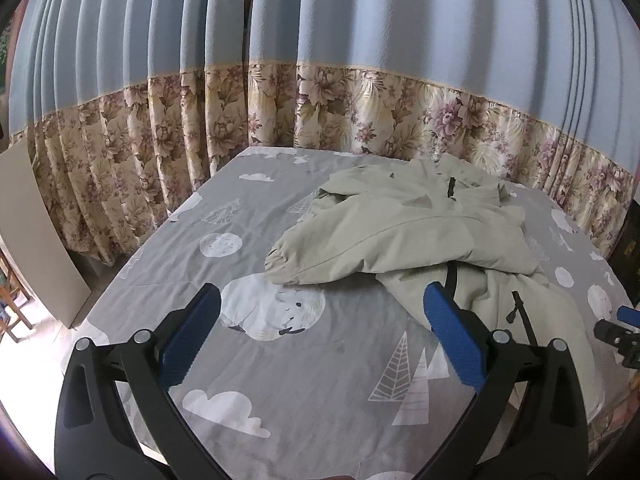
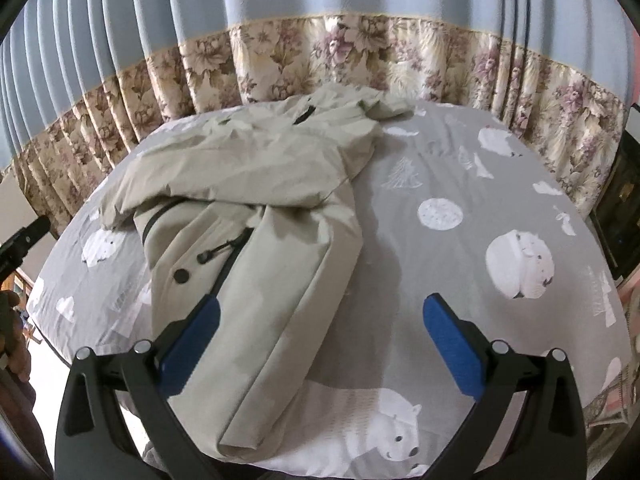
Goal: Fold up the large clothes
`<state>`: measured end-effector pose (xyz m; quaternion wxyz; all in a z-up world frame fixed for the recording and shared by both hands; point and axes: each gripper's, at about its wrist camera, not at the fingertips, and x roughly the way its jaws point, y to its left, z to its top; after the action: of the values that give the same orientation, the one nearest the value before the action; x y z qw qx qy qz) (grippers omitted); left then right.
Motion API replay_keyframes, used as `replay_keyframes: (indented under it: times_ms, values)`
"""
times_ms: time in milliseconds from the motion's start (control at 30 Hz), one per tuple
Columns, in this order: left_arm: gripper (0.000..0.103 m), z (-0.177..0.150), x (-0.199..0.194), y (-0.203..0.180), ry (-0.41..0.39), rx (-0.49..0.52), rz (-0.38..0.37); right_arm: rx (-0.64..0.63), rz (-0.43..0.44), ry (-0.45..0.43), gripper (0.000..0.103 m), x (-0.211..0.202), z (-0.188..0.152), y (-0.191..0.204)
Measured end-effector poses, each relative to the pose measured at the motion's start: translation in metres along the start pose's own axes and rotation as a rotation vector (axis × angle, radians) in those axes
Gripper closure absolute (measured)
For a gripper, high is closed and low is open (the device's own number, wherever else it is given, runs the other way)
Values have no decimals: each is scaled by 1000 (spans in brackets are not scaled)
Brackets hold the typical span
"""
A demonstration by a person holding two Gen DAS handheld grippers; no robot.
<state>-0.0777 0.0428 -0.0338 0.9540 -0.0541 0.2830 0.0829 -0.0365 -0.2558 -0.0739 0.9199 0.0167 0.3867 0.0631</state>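
A pale beige jacket (image 1: 404, 236) with black zippers lies crumpled on the grey patterned bed sheet (image 1: 224, 208), one sleeve folded across its body. In the right wrist view the jacket (image 2: 256, 208) spreads from the far edge down to the near left. My left gripper (image 1: 322, 316) is open and empty above the sheet, left of the jacket's lower part. My right gripper (image 2: 320, 320) is open and empty, its left finger over the jacket's near hem. The right gripper's tip also shows at the left wrist view's right edge (image 1: 620, 332).
Blue curtains with a floral lower band (image 1: 280, 112) hang behind and around the bed. A beige panel (image 1: 36, 232) leans at the left. A dark cabinet (image 2: 620, 208) stands at the right. The sheet (image 2: 460, 184) right of the jacket carries only printed bears and trees.
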Motion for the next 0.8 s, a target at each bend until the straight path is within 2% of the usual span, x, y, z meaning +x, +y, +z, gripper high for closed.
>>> replay_keyframes:
  times_ms: [100, 267, 500, 600, 667, 733, 800]
  values:
    - [3, -1, 0, 0, 3, -5, 1, -18, -8, 11, 7, 6, -1, 5]
    - [3, -7, 4, -4, 30, -2, -6, -23, 4, 43, 21, 15, -3, 8]
    - [3, -15, 14, -15, 70, 13, -18, -27, 49, 82, 24, 26, -7, 13]
    - [3, -17, 18, -19, 82, 19, -21, -31, 69, 121, 51, 35, -10, 14]
    - [3, -17, 21, -21, 85, 22, -22, -31, 85, 154, 95, 42, -12, 16]
    - [3, -16, 22, -22, 87, 22, -19, -30, 101, 134, 100, 41, -12, 15]
    - [3, -15, 23, -22, 85, 25, -14, -27, 99, 59, 101, 28, -3, 7]
